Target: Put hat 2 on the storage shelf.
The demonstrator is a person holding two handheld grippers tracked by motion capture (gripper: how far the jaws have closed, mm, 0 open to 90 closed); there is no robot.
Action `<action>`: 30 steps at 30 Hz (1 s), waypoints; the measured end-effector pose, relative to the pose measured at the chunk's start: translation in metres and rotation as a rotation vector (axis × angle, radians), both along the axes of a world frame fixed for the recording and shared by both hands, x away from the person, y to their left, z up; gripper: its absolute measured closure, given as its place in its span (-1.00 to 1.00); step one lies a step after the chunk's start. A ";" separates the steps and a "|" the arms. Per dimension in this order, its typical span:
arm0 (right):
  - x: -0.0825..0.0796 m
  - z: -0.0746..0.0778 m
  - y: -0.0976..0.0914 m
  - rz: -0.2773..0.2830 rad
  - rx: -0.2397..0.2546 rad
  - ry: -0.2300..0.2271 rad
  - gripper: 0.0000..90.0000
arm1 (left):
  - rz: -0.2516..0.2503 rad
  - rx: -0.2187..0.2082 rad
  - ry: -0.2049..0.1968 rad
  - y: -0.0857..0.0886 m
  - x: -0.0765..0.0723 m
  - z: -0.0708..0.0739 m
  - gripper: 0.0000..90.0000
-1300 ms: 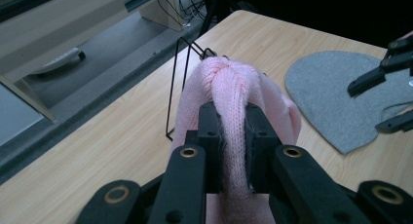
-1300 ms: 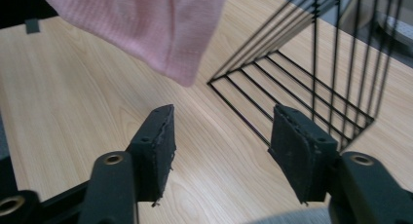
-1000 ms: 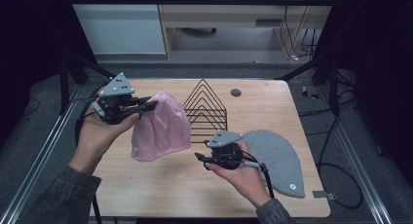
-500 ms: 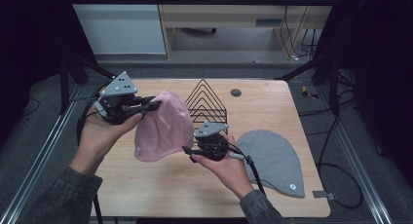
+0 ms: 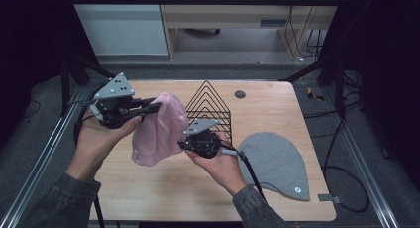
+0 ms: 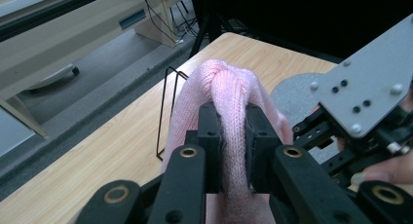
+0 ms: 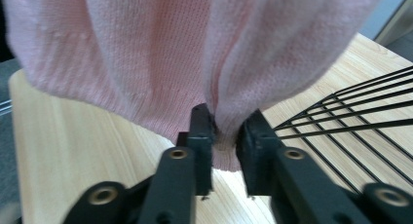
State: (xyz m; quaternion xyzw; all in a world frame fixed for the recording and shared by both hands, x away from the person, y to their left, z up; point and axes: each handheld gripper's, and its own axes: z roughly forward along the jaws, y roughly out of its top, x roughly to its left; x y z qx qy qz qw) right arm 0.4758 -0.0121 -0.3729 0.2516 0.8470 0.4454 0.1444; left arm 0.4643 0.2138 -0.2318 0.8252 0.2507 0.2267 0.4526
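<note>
A pink knit hat (image 5: 156, 129) hangs above the wooden table (image 5: 148, 198). My left gripper (image 5: 156, 107) is shut on a bunched fold at its top, and the knit is squeezed between the pads (image 6: 233, 121). My right gripper (image 5: 181, 144) sits at the hat's lower right edge. Its jaws have just been closing, and the pink hem (image 7: 225, 151) is now pinched between them (image 7: 225, 124). The hat's body (image 7: 146, 53) drapes over the right gripper's jaws. A grey hat (image 5: 275, 161) lies flat on the table, to the right of my right hand.
A black wire rack (image 5: 210, 101) of nested triangles stands just behind the right gripper, close to the pink hat. Its wires run past the right jaw (image 7: 350, 117). A small dark round spot (image 5: 239, 94) marks the table's far side. Metal rails flank the table.
My right gripper has moved left, away from the grey hat, to the pink hat's lower edge and has closed on the hem. The left gripper has kept still, holding the hat.
</note>
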 end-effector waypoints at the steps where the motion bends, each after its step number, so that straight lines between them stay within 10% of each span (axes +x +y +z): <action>1: 0.000 0.000 0.000 0.000 0.000 0.000 0.74 | 0.002 0.001 -0.001 0.001 0.000 0.000 0.78; 14: 0.010 0.064 -0.051 0.056 -0.018 -0.055 0.82 | 0.045 0.009 -0.066 0.006 0.039 0.027 0.76; 30: 0.065 0.099 -0.078 -0.067 0.020 -0.083 0.82 | 0.079 0.000 -0.156 -0.028 0.079 0.058 0.75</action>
